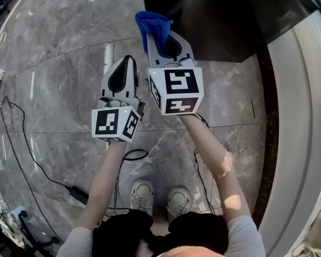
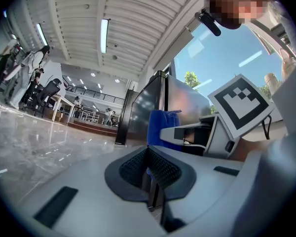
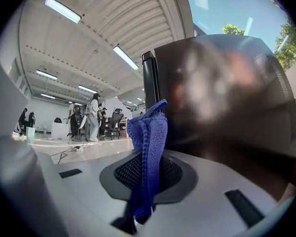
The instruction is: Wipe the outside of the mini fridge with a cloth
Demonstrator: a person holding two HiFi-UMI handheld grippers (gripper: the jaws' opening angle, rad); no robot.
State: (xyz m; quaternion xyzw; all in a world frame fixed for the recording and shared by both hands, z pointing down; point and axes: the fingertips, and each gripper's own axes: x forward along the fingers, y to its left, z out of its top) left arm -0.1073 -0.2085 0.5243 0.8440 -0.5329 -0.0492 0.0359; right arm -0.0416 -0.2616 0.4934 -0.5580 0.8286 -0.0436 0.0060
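The mini fridge [image 1: 214, 20] stands on the floor [image 1: 59, 63] at the far right. It is dark, smooth and rigid, and probably heavy enough to stay put under wiping. The blue cloth [image 3: 148, 147] is soft and light, and the right gripper [image 1: 161, 36] pinches it by a fold, near the fridge. The left gripper [image 2: 148, 169] is closed on nothing.

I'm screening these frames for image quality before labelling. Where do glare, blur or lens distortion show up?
Head view: sunlit glare streaks the polished floor, and its straight lines bow toward the edges. Right gripper view: black fisheye corners; the mini fridge shows smeared reflections, while the blue cloth is sharp. Left gripper view: the left gripper, close to the lens, looks soft.
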